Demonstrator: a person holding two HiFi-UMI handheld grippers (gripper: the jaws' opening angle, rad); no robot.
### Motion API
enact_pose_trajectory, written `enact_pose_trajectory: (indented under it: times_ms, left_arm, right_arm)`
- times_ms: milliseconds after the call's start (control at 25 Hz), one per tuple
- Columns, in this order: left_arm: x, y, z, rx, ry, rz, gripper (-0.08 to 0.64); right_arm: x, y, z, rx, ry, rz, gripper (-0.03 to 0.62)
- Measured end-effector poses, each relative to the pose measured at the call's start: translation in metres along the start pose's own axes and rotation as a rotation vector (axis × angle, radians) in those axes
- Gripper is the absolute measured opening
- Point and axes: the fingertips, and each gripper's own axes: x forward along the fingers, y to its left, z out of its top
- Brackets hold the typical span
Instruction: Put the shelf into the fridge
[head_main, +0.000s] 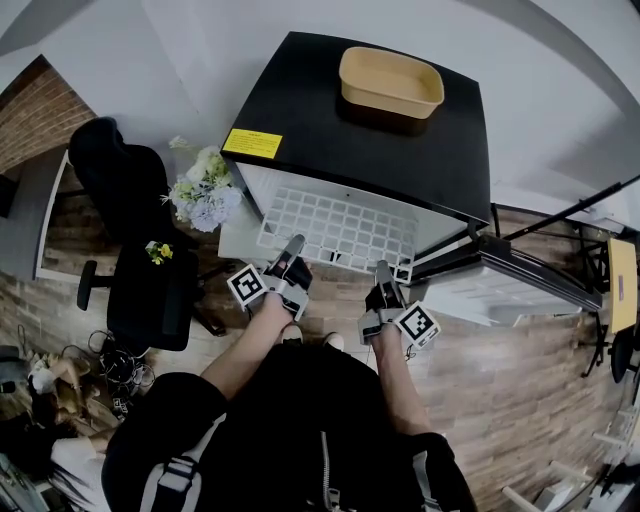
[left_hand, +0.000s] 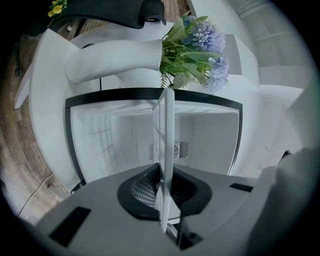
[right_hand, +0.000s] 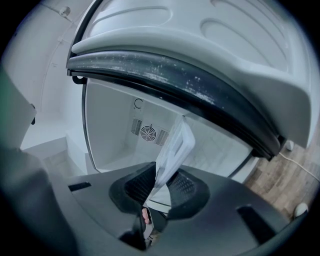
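A white wire-grid shelf (head_main: 340, 228) is held level at the mouth of the small black-topped fridge (head_main: 440, 170), its far edge just under the fridge's top. My left gripper (head_main: 290, 256) is shut on the shelf's near left edge, my right gripper (head_main: 382, 280) on its near right edge. In the left gripper view the shelf (left_hand: 166, 150) shows edge-on between the pads, with the white fridge interior (left_hand: 120, 140) behind. The right gripper view shows the shelf (right_hand: 172, 155) clamped, the back-wall fan vent (right_hand: 147, 132) beyond, and the open door's seal (right_hand: 200, 90) overhead.
A tan tray (head_main: 392, 82) rests on the fridge top beside a yellow label (head_main: 252, 143). A vase of flowers (head_main: 205, 190) and a black office chair (head_main: 135, 230) stand at the left. The open fridge door (head_main: 510, 275) sticks out at the right over wood flooring.
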Motion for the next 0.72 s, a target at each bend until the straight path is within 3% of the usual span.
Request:
enact_pose_trajectory:
  times_ms: [120,240,360,440,640,720]
  left_arm:
    - [0.001,-0.001,0.001,0.001,0.0,-0.006,0.041]
    - [0.005,0.001,0.002,0.003,0.002,-0.003,0.041]
    - [0.007,0.002,0.002,0.006,0.009,0.003,0.041]
    - [0.007,0.003,0.003,0.013,0.013,0.009,0.041]
    - [0.009,0.0,0.002,0.059,0.024,0.02,0.043]
    - [0.008,-0.003,0.001,0.083,0.029,0.017,0.043]
  right_arm:
    - [0.006,0.01,0.001,0.024,-0.013,0.061,0.072]
    - [0.0,-0.009,0.003,-0.002,0.002,-0.05,0.073]
    - [0.009,0.006,0.004,0.006,-0.002,0.041,0.074]
    - [0.008,0.002,0.005,-0.006,0.003,0.024,0.077]
    - [0.013,0.012,0.004,0.023,-0.009,0.1,0.08]
    - [0.01,0.01,0.001,0.02,0.005,0.08,0.078]
